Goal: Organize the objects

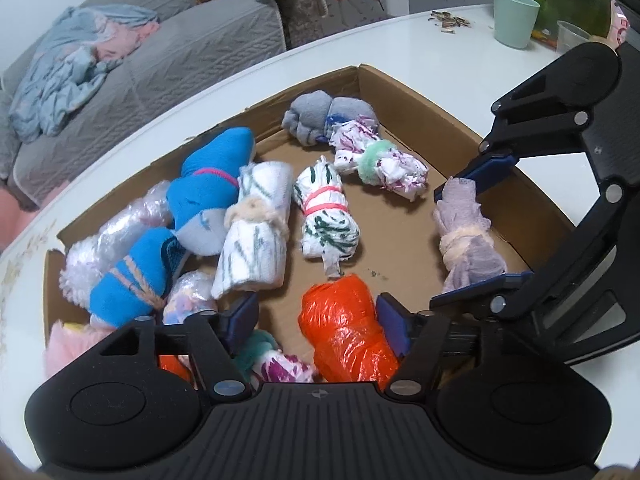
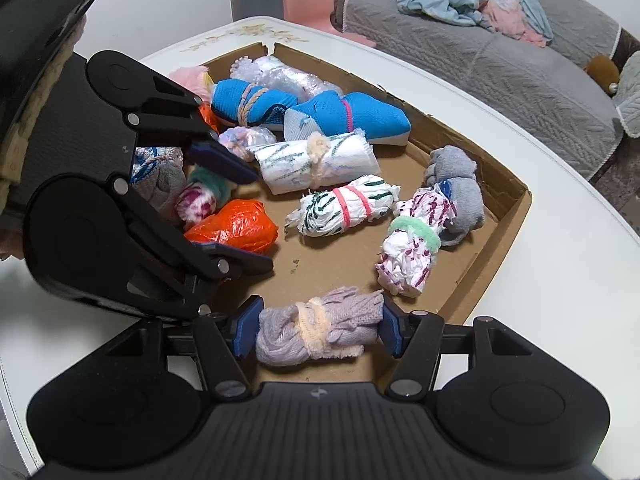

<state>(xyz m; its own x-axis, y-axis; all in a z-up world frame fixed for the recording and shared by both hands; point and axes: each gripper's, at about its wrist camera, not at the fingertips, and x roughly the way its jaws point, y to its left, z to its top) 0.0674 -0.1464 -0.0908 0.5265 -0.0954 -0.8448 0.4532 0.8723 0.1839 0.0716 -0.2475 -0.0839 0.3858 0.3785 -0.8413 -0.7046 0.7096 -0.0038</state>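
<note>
Cardboard tray (image 1: 404,76): shallow brown box lying flat on the white surface (image 1: 420,36), open on top, holding many rolled and tied bundles
Left claw (image 1: 318,322): spread over the near end of the tray; the orange plastic bundle (image 1: 346,332) lies between its blue pads, touching or almost touching the right pad, with a clear gap at the left pad, so nothing is pinched
Right claw (image 2: 318,328): closed on the lilac knit bundle (image 2: 320,330), one blue pad pressing each end; seen from the left wrist view, that bundle stands along the tray's right wall
Lilac knit bundle: tied round the middle with a cream band, at the tray's edge nearest the right claw
Orange plastic bundle: crinkled bag roll on the tray floor, beside a small white-and-magenta bundle with a teal band (image 2: 202,196)
Middle of the tray: white bundle with green marks and a pink band (image 1: 326,216); next to it a larger white roll tied with beige yarn (image 1: 256,228)
Far end: grey sock bundle (image 1: 320,114) touching a white-and-purple bundle with a green band (image 1: 378,160)
Left side: two blue sock bundles (image 1: 208,196), a clear plastic roll (image 1: 116,232), something pink and fluffy in the corner
Surface beyond the tray: pale green cup (image 1: 514,18), a clear cup just beside it, scattered seed husks
Background: grey sofa (image 1: 168,60) with a crumpled blue and pink cloth on it
</note>
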